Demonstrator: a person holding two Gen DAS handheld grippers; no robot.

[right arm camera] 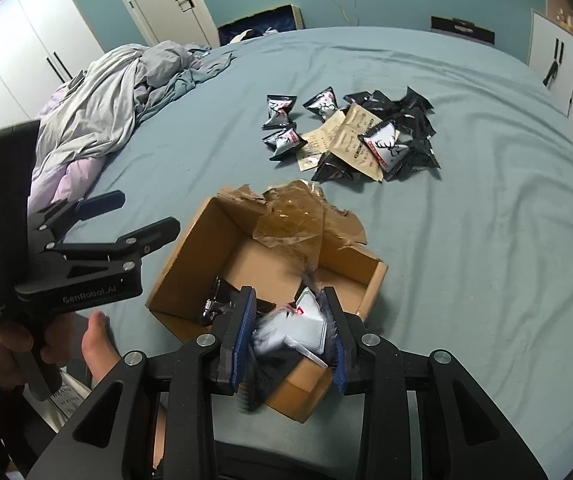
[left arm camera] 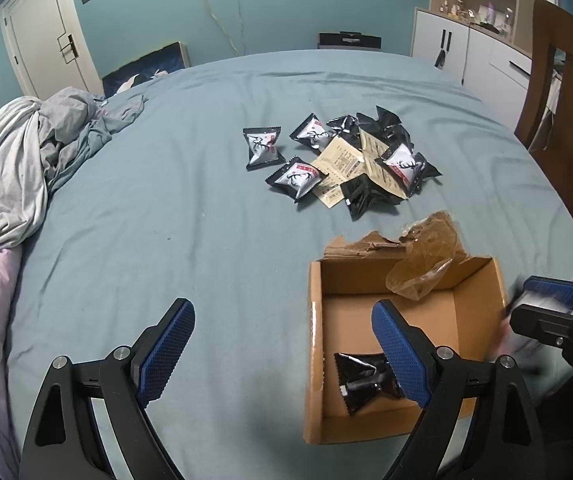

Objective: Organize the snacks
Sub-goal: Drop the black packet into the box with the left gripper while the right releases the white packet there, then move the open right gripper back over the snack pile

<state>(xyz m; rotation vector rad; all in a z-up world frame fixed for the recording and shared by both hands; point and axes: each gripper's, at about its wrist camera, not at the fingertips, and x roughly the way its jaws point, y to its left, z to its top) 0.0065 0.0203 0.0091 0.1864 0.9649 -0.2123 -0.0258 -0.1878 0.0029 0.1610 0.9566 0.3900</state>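
Note:
A pile of black and white snack packets (left arm camera: 350,160) lies on the blue-green bed, also in the right wrist view (right arm camera: 358,136). An open cardboard box (left arm camera: 314,320) sits near me with one black packet (left arm camera: 362,384) inside; the box also shows in the right wrist view (right arm camera: 190,248). My left gripper (left arm camera: 282,352) is open and empty, over the box's left wall. My right gripper (right arm camera: 288,336) is shut on a white and black snack packet (right arm camera: 302,324), held over the box's near corner. The right gripper also shows at the right edge of the left wrist view (left arm camera: 542,304).
Crumpled grey and lilac bedding (left arm camera: 22,168) lies at the bed's left side. Torn cardboard flap and clear tape (left arm camera: 418,256) hang over the box's far edge. A wooden chair (left arm camera: 566,88) stands at the right. A bare foot (right arm camera: 98,344) is by the box.

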